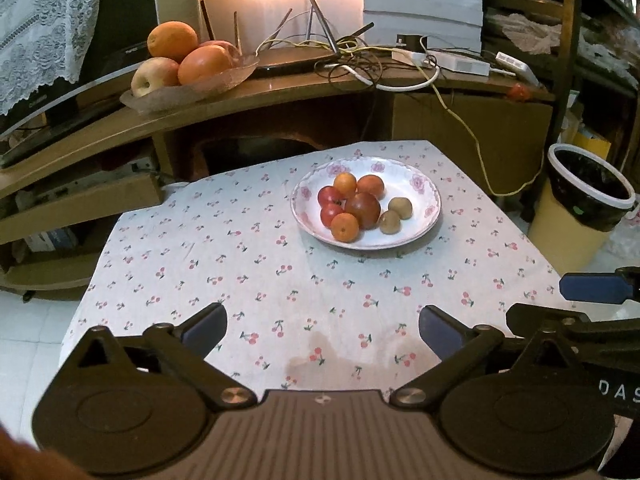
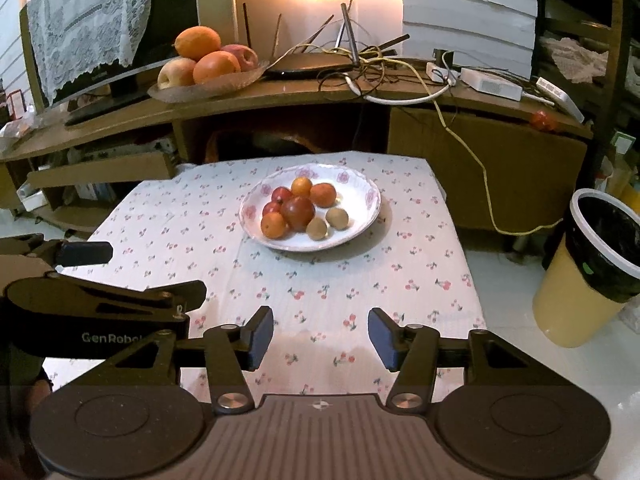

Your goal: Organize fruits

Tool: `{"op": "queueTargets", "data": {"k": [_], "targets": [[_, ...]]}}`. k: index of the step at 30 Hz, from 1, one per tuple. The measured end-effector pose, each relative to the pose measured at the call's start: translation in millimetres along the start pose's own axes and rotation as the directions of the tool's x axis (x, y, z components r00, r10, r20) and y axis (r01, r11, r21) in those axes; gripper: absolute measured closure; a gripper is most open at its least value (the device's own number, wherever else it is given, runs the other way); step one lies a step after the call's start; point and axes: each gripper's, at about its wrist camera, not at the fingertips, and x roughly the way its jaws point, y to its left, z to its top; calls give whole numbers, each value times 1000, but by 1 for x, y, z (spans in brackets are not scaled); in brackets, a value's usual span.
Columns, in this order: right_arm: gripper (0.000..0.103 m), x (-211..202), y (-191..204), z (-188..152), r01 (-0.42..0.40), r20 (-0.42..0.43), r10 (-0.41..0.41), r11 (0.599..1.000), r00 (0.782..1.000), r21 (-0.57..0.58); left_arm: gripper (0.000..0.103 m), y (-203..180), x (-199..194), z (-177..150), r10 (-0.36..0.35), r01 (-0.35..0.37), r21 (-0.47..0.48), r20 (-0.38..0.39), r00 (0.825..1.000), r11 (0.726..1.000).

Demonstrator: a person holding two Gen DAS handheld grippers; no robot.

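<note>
A white floral plate (image 1: pixel 424 216) (image 2: pixel 360 216) sits on the far half of a table with a cherry-print cloth (image 1: pixel 248 280) (image 2: pixel 400 280). It holds two small oranges (image 1: pixel 345 227), red fruits (image 1: pixel 363 210) (image 2: pixel 298 213) and two brown kiwis (image 1: pixel 390 222) (image 2: pixel 318 228). My left gripper (image 1: pixel 322 330) is open and empty above the near part of the cloth. My right gripper (image 2: pixel 321 338) is open and empty, also over the near edge. Each gripper shows at the side of the other's view, the right (image 1: pixel 592 289) and the left (image 2: pixel 84 253).
A wooden desk (image 1: pixel 280 92) stands behind the table with a glass dish (image 1: pixel 188 88) (image 2: pixel 200 88) of oranges and apples, a router and tangled cables (image 1: pixel 360 56). A yellow bin (image 1: pixel 576 216) (image 2: pixel 580 280) with a black liner stands on the floor at the right.
</note>
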Motion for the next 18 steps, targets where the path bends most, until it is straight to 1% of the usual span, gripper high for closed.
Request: {"op": "queueTargets", "data": {"k": [13,18], "targets": [[49,-7,12,-15,7,-17,-8,1000,1000,-14,0,4,-9,-15,12,-12,-19,-18,1000,1000],[48,-9,15,-19,12,-22,-12,1000,1000,-20,0,3,-12,-22,19,-19,-12,-28,999,1000]]}}
